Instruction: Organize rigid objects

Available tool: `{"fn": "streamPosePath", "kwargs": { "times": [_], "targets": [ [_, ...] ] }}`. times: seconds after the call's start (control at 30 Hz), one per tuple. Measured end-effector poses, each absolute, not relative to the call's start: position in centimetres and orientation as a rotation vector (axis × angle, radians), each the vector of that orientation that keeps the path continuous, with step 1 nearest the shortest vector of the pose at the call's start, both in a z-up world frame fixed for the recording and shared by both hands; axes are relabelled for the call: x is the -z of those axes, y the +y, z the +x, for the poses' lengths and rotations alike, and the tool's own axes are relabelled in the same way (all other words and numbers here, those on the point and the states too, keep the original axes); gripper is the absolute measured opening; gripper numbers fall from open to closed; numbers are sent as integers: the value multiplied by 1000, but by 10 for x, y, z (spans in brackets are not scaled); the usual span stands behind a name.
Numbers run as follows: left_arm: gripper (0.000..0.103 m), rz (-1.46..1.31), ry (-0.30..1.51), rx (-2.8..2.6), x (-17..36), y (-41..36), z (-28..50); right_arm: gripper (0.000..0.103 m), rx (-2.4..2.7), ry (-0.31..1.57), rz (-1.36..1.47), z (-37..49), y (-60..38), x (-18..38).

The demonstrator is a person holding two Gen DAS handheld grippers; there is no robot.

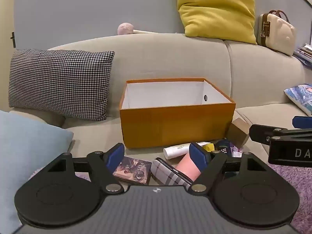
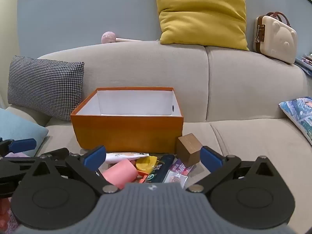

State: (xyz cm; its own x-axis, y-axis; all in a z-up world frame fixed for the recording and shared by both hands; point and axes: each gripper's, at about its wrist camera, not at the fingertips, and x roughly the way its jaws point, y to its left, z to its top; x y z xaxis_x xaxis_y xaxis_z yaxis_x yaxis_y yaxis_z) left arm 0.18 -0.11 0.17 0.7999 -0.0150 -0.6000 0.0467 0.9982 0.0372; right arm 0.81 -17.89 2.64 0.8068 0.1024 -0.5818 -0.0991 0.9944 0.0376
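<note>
On the beige woven sofa we note a smooth orange cardboard box, a wooden cube, a pink cylinder; left gripper and right gripper gape, holding nothing.

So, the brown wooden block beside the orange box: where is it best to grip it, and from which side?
Probably with the right gripper, which is open and nearest. The wooden block stands on the sofa with one vertical edge turned toward the camera. Come from above and in front and close the pads on two opposite flat side faces, not on the edges. Its right side is free; the orange box is close on its left.
</note>
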Motion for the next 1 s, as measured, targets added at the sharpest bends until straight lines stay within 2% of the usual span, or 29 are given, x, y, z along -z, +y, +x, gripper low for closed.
{"fn": "streamPosePath", "kwargs": {
  "times": [1.0],
  "targets": [
    [91,-9,605,37,-13,3,-11,102,-110,598,8,-2,-181,-31]
  ]
}}
